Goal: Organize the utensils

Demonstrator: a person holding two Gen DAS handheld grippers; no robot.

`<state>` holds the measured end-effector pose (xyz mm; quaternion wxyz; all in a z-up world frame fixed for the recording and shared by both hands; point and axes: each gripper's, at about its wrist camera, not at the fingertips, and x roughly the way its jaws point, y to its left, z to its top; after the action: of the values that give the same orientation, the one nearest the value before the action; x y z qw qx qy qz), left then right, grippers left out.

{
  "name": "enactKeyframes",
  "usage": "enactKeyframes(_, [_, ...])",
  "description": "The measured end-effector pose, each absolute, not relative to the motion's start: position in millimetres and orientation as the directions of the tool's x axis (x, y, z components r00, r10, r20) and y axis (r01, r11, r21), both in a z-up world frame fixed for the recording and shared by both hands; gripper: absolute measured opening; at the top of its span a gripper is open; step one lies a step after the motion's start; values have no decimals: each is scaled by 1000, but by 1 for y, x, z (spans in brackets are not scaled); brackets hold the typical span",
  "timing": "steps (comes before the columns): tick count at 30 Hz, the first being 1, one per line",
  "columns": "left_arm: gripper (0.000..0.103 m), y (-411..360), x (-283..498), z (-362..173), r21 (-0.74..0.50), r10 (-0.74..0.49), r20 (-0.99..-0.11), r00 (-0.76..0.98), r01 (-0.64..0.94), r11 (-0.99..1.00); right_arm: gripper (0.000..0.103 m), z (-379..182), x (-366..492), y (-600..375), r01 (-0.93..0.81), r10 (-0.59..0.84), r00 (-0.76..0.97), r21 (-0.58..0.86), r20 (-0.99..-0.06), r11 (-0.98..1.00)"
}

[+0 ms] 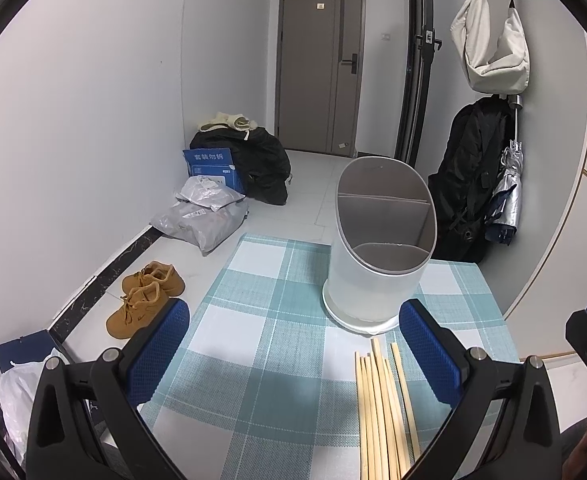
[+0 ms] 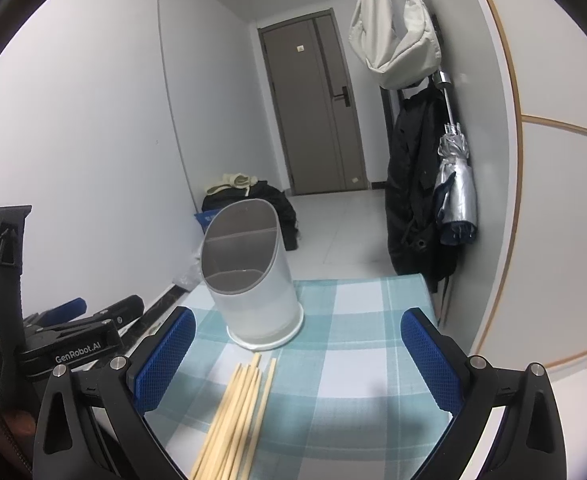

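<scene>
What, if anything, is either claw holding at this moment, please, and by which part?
Nothing is held. The left claw and the right claw are both open above the table, and the chopsticks lie loose on the checked cloth.

The chopsticks (image 1: 385, 412) look like pale, matt wood. The utensil holder (image 1: 377, 256) is frosted white plastic with a smooth grey rim. A woven checked cloth (image 1: 253, 320) covers the tabletop; gripper pads (image 2: 165, 364) are blue, rough-textured
</scene>
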<state>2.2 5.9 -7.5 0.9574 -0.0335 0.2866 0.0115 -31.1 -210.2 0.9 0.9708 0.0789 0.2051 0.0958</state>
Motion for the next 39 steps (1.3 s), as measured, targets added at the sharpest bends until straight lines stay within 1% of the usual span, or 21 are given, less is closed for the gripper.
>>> enactKeyframes(7, [102,7,4,-8,-68,-9,-561,828,-35,997,102,-1,-30,-208,-155,216,894,181,-394,971])
enactKeyframes(9, [102,9,7,-9,-89,-37,-575,817,-17,996,101,-3,-28,-208,-161,226,885,188,-407,969])
enactKeyframes(13, [102,16,12,-11,-117,-43,-598,800,-35,993,91,-11,-15,-203,-204,285,828,214,-483,955])
enactKeyframes(17, [102,27,23,-19,-139,-43,-641,767,-61,988,89,-25,4,-199,-208,310,763,238,-567,949])
enactKeyframes(20, [102,38,31,-23,-180,-59,-657,752,-81,980,80,-37,23,-191,-204,292,707,210,-644,956])
enactKeyframes(21, [102,41,33,-23,-185,-58,-661,748,-87,979,74,-42,30,-187,-203,283,684,198,-672,959])
enactKeyframes(22, [102,44,35,-24,-189,-56,-665,744,-95,977,70,-48,40,-182,-217,291,649,195,-703,956])
enactKeyframes(23, [102,48,38,-25,-198,-59,-672,738,-102,975,70,-53,45,-177,-227,291,631,188,-719,956])
enactKeyframes(25, [102,55,41,-28,-206,-57,-682,729,-116,972,57,-65,60,-165,-237,273,584,161,-764,958])
enactKeyframes(27, [102,61,45,-32,-207,-49,-696,717,-134,969,52,-75,72,-155,-246,257,550,140,-795,959])
enactKeyframes(30, [102,69,50,-36,-206,-40,-716,697,-155,966,39,-92,90,-142,-254,231,502,113,-834,961])
enactKeyframes(31, [102,72,51,-38,-206,-38,-719,694,-161,965,36,-98,96,-138,-261,225,486,105,-845,960])
enactKeyframes(32, [102,75,52,-39,-207,-34,-724,689,-169,964,35,-103,100,-134,-264,217,471,98,-855,960])
enactKeyframes(34, [102,78,53,-41,-215,-40,-731,681,-175,961,27,-110,108,-130,-264,211,450,97,-868,960])
enactKeyframes(39, [102,82,57,-44,-230,-50,-738,673,-182,956,26,-118,113,-121,-262,160,441,44,-883,964])
